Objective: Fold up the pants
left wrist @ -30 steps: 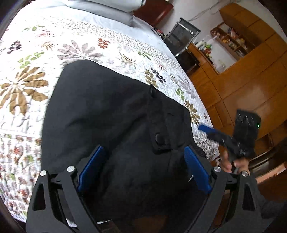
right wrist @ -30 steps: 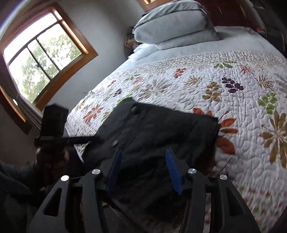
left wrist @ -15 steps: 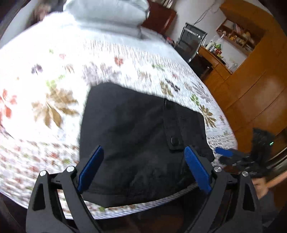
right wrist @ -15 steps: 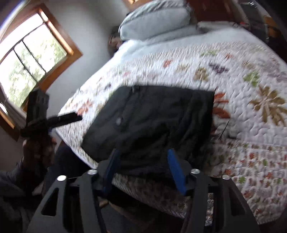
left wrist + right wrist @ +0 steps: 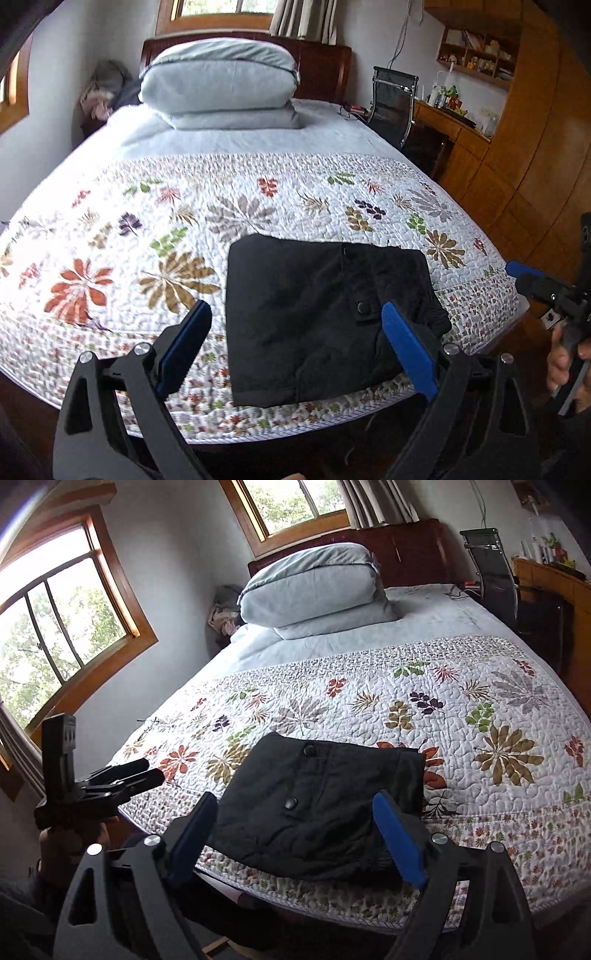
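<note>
Both claws have pulled up and back from the pants (image 5: 325,317), which lie as 1 compact black rectangle on the quilt (image 5: 147,229) near the foot edge of the bed. Left claw (image 5: 295,347) gapes wide with nothing in it; right claw (image 5: 295,834) has just been opening, nothing between its pads. Judgement: fold looks finished, 0 steps evident beyond withdrawal.

Matt black cloth pants (image 5: 314,317); stitched quilt (image 5: 147,236); glossy wood wardrobe (image 5: 535,155).
</note>
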Demonstrator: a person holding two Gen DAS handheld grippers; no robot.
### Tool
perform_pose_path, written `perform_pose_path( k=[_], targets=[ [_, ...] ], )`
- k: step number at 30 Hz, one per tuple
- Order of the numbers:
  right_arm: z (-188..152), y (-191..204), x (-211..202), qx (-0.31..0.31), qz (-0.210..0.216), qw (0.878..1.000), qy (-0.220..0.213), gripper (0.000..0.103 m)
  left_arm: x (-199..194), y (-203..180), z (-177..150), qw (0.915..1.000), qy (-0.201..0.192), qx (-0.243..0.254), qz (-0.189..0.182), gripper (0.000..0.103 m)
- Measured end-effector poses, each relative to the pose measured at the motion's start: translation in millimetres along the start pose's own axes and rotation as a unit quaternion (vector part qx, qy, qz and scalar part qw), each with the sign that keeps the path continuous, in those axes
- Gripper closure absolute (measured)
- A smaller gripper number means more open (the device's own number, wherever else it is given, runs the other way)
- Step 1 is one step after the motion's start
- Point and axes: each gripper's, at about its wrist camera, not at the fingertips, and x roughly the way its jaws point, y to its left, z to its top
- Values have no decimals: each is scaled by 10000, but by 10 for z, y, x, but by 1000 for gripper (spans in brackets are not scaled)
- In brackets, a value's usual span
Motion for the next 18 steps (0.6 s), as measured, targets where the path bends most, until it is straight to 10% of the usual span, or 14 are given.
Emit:
perform_pose_path(
  k=[10,18],
  targets=[
    [-69,241,-102,120,-235,9997,12,9,-373,-15,-4,9993,-287,196,164,5],
    [-273,141,-54,235,-801,9959,338,8,-191,268,-235,9997,255,-23,56,4]
  ],
)
